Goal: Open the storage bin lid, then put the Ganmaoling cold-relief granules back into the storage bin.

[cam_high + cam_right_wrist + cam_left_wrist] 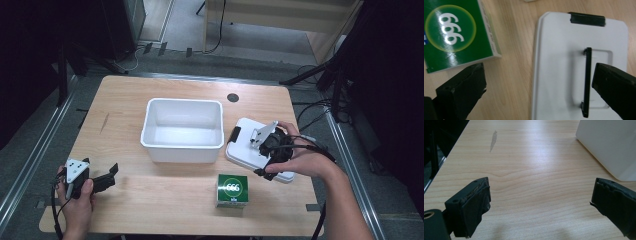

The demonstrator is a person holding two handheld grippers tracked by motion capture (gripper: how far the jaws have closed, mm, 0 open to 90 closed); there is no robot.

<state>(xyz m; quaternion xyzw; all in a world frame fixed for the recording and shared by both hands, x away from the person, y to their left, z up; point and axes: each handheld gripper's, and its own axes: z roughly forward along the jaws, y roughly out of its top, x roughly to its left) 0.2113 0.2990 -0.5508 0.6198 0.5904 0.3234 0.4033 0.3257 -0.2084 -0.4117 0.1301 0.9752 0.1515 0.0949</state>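
Since the white lid [579,67] lies flat on the surface [165,185] just right of the white tub [182,129], we judge its black handle [587,82] as the target: long axis running away from the right claw [539,87], just inside that claw's right-hand jaw. Our right claw gapes wide, holding nothing. The left claw [540,205], also wide and empty, sits well left of the tub. The right claw view shows the handle; the high view hides it under the hand. A green box [232,190] sits near the lid.
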